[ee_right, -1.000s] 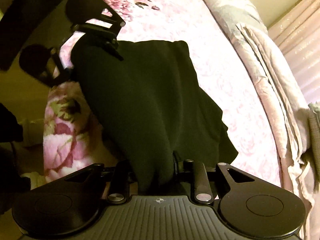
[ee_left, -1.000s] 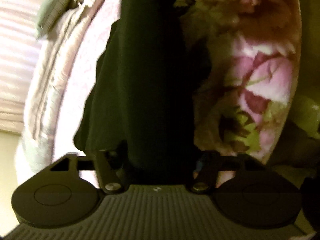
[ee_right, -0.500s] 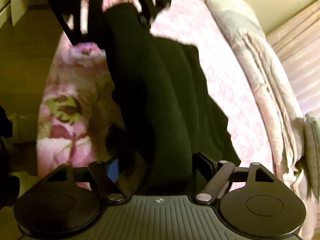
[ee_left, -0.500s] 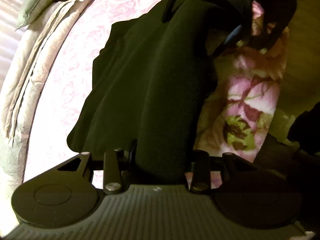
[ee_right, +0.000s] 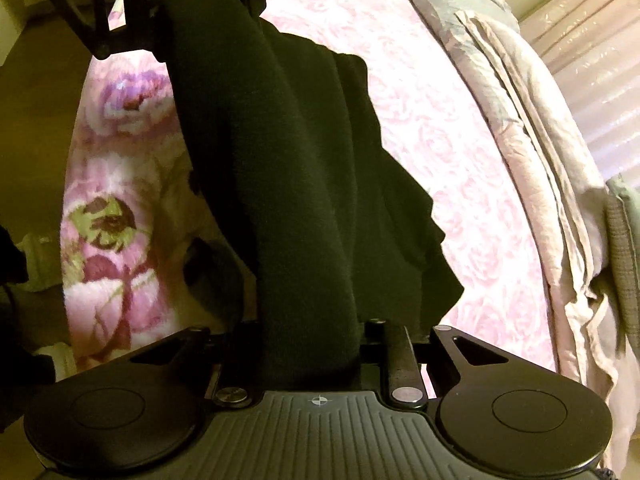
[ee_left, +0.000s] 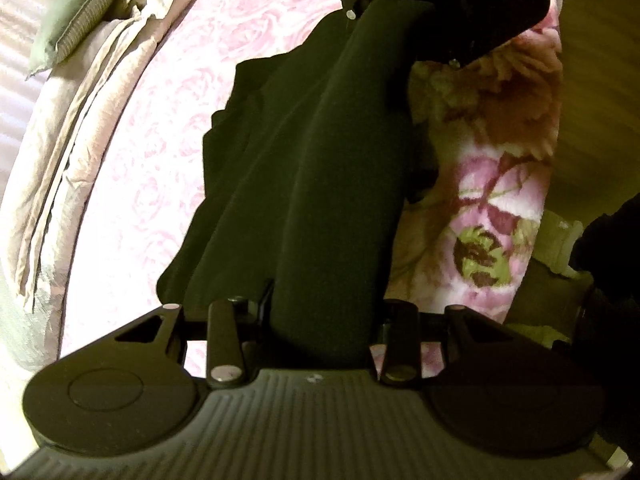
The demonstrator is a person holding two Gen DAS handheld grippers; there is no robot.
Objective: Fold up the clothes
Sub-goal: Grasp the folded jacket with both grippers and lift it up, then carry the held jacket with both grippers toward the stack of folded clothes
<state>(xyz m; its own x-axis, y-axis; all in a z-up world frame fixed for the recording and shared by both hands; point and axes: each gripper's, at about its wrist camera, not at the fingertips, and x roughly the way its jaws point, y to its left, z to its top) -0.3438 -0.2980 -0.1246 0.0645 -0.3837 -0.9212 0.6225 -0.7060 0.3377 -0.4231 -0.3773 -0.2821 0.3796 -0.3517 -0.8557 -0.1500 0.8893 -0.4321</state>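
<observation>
As my left wrist view shows, my left gripper (ee_left: 324, 320) is clamped on the black garment (ee_left: 320, 168), which now stretches toward 12 o'clock to my right gripper (ee_left: 404, 4), nearer than a second ago. From the right wrist, my right gripper (ee_right: 312, 344) also pinches it, over the pink bedspread (ee_right: 440, 132) at 2 o'clock. I judge a fold is forming.

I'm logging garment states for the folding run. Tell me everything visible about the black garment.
The black garment is plain, dark, soft knit-looking cloth with no visible print. It is stretched between the two tools: the left hand-held gripper clamps one end, the right hand-held gripper the other. The taut part forms a rolled ridge; loose folds hang down onto the pink rose-patterned bedspread.
</observation>
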